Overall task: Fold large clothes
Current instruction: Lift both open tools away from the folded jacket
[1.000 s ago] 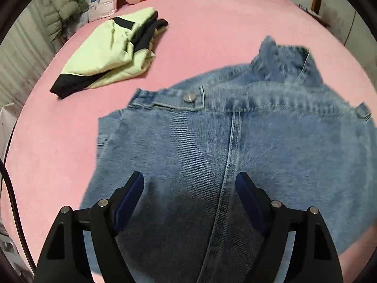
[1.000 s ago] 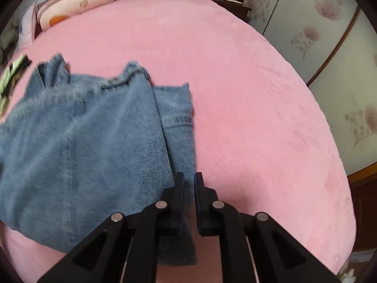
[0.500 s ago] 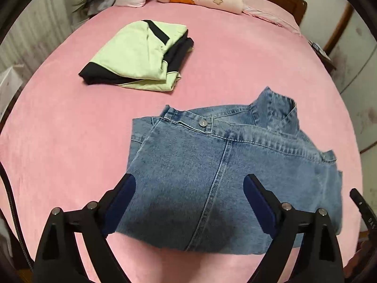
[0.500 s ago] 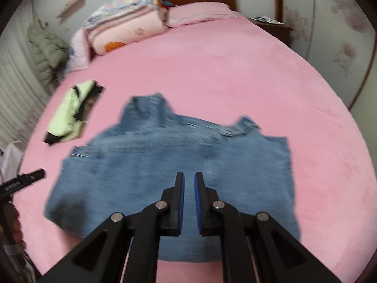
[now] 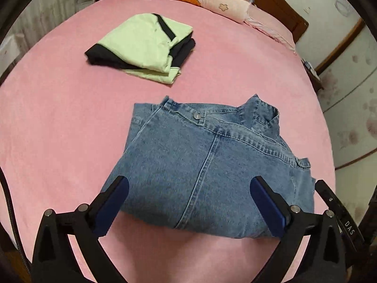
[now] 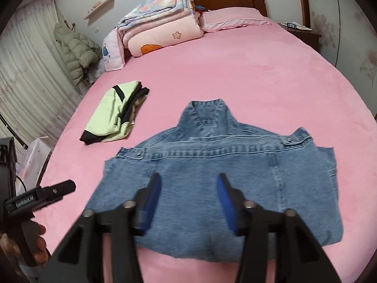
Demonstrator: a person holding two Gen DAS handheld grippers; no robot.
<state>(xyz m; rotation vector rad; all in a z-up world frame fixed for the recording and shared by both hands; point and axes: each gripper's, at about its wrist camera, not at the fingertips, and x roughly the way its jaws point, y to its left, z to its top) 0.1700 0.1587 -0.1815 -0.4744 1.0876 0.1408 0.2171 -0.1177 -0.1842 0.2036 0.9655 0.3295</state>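
- Both claws are off the cloth right now, and the denim jacket [image 6: 219, 188] lies folded on the pink bed [image 6: 235, 75], back panel up, collar pointing toward the headboard.
- My left claw [image 5: 188, 202] is spread as wide as I ever see it, and its jaws have just been opening; nothing sits between them, the denim is only the backdrop below.
- My right claw [image 6: 188, 202] has just been opening too, jaws now parted about halfway, blue pads bare, nothing pinched.
- I read that as a release: the sides look tucked under, so the fold is set down and I'm holding clear so I don't drag it.
- The green-and-black garment [image 5: 143, 47] sits well apart on the left, already a neat bundle, probably parked there to keep the working space free.
- Folded quilts and a pillow [image 6: 165, 30] are stacked at the headboard, out of the way.
- What I can't see: the sleeves are hidden under the body of the jacket, so I can't tell how evenly they lie.
- The near hem is partly covered by my own claw frames in both views.
- In the right view the other rig and a few fingers [image 6: 38, 243] of the hand gripping it are cut off at the left edge.
- Right claw pads are blurred.
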